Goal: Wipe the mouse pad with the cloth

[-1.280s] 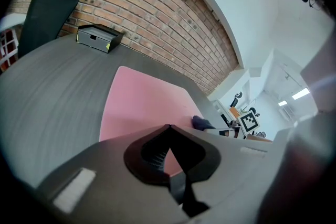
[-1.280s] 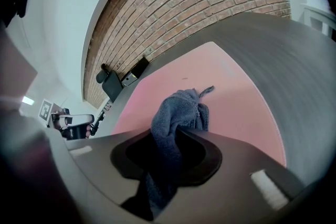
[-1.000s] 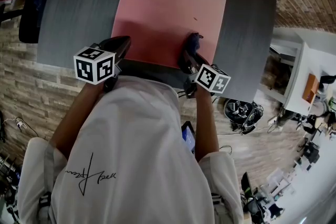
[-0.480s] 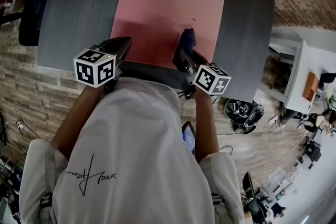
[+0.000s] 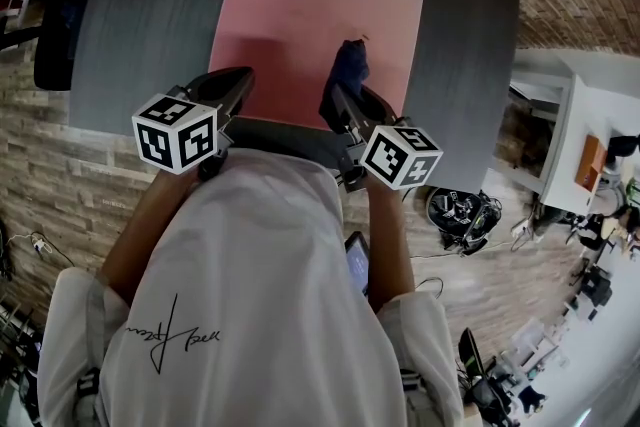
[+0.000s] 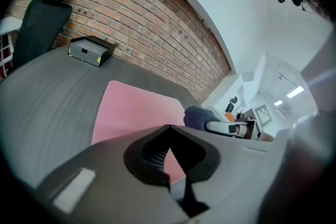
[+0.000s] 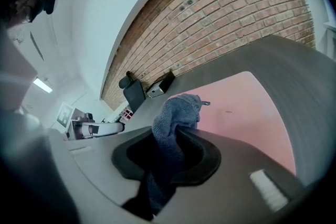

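Note:
A pink mouse pad [image 5: 305, 25] lies on the dark grey table [image 5: 150, 25]; it also shows in the left gripper view [image 6: 131, 113] and the right gripper view [image 7: 252, 113]. My right gripper [image 5: 340, 100] is shut on a dark blue cloth [image 5: 350, 65], whose bunched end pokes out past the jaws [image 7: 176, 113] over the pad's near right part. My left gripper [image 5: 235, 90] is shut and holds nothing [image 6: 168, 128]; it hovers at the pad's near left edge.
A black box [image 6: 90, 50] sits at the table's far side before a brick wall [image 6: 157, 34]. A black office chair [image 6: 42, 18] stands at the far left. White shelving with clutter [image 5: 590, 155] stands right of the table.
The right gripper has moved with the cloth up the pad and a little left, away from the near edge. The left gripper has hardly moved.

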Motion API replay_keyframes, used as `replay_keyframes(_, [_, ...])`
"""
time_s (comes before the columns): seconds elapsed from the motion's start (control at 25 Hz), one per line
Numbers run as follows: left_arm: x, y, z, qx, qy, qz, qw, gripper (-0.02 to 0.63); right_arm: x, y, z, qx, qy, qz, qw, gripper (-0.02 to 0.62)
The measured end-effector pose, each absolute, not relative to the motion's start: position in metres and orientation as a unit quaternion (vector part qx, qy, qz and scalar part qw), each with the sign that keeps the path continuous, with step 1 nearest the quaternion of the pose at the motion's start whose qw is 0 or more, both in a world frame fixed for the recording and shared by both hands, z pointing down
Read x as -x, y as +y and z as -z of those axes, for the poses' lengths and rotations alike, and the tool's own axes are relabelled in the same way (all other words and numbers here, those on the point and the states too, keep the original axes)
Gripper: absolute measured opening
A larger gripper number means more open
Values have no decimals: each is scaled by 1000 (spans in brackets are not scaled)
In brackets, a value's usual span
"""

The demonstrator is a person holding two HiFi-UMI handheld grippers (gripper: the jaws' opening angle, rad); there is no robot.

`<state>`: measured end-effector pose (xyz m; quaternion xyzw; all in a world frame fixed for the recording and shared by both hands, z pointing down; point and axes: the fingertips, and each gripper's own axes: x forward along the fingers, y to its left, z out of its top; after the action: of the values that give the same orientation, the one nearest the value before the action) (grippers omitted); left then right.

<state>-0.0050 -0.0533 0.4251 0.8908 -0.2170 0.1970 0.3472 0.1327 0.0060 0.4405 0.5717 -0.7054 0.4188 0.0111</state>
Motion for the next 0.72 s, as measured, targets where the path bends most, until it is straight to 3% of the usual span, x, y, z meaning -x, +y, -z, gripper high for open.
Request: replay_keyframes(0.72, [-11, -53, -386, -914, -213, -171, 301, 9, -108, -7, -391, -575, -742, -341, 50, 80])
